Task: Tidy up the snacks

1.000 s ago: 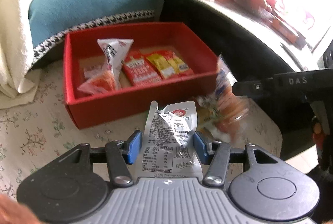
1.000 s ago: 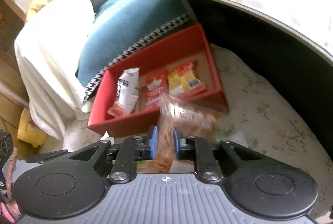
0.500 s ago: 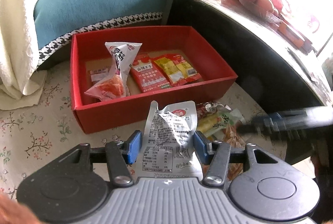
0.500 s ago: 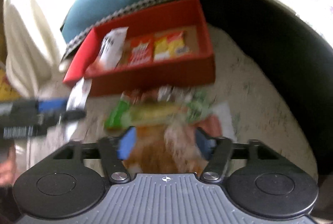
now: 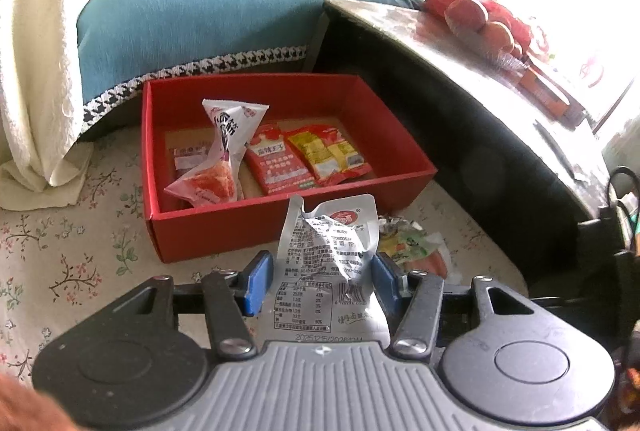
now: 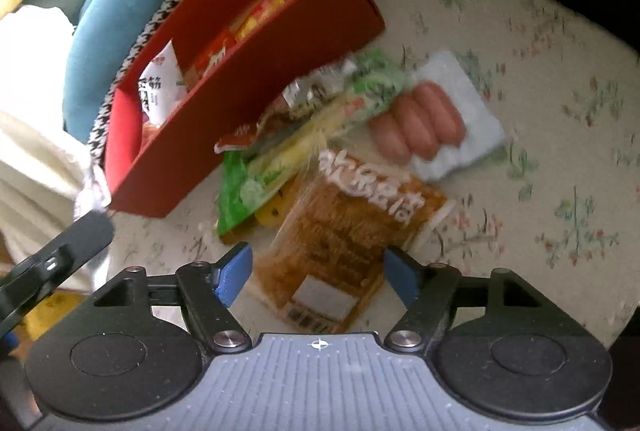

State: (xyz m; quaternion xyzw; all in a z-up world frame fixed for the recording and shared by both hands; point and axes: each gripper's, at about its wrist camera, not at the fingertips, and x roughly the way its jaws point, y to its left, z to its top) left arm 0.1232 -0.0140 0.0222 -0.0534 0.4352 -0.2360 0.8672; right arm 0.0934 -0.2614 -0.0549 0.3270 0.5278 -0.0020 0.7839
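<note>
My left gripper [image 5: 322, 283] is shut on a crumpled silver snack packet [image 5: 332, 251], held upright just in front of the red box [image 5: 256, 227]. In the box lie a white-and-red pouch [image 5: 224, 151], a red packet [image 5: 280, 163] and a yellow-red packet [image 5: 328, 151]. The jaws of my right gripper [image 6: 320, 275] are opening over the floral cloth. Between them lies an orange-brown packet [image 6: 348, 223], and the pads do not press on it. Beyond it a green packet [image 6: 280, 159] and a sausage packet [image 6: 424, 123] lie beside the red box [image 6: 248, 103].
A dark curved table [image 5: 460, 119] with red fruit [image 5: 476, 19] rises at the right. A teal sofa cover [image 5: 192, 15] and a white blanket [image 5: 36, 51] lie behind and left of the box. Floral cloth [image 5: 60, 251] covers the floor.
My right gripper has sunk, rolled and opened, letting go of the orange-brown packet, which now lies on the cloth by the pile. The left gripper has kept its hold and barely moved.
</note>
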